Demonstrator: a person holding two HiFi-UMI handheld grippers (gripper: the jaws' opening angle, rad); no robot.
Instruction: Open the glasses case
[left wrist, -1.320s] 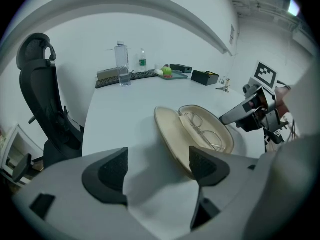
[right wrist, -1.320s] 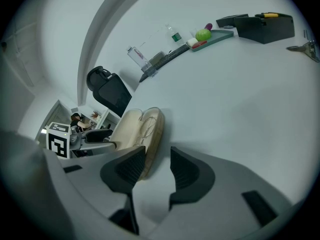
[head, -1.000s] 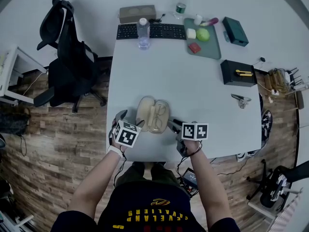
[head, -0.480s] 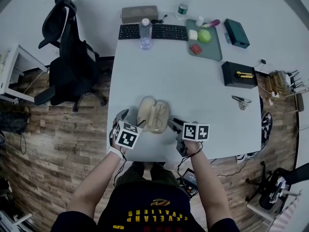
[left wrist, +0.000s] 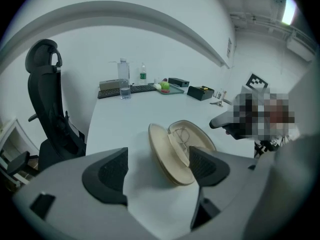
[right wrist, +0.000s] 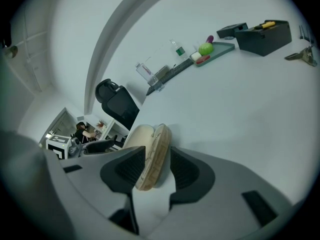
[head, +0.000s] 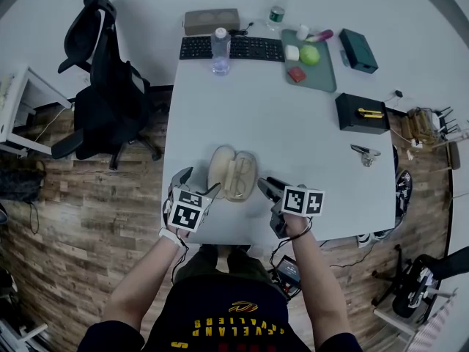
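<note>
A beige glasses case (head: 233, 173) lies open on the white table (head: 278, 130), lid folded out to the left, thin-framed glasses (head: 239, 173) resting in the right half. My left gripper (head: 198, 184) hovers just near-left of it, open, nothing between its pads; the left gripper view shows the case (left wrist: 180, 151) beyond my left gripper (left wrist: 157, 166). My right gripper (head: 267, 187) hangs just right of the case, open. In the right gripper view the case (right wrist: 150, 159) shows edge-on past my right gripper (right wrist: 156, 158), pads not pressing it.
At the far table end are a keyboard (head: 231, 48), a water bottle (head: 218, 50), a speaker (head: 211, 20) and a green tray (head: 320, 77) with small items. A black box (head: 360, 111) and keys (head: 365, 152) sit right. An office chair (head: 102, 86) stands left.
Both grippers have lifted and drawn back a little towards me, away from the case. The case stays open in the same place.
</note>
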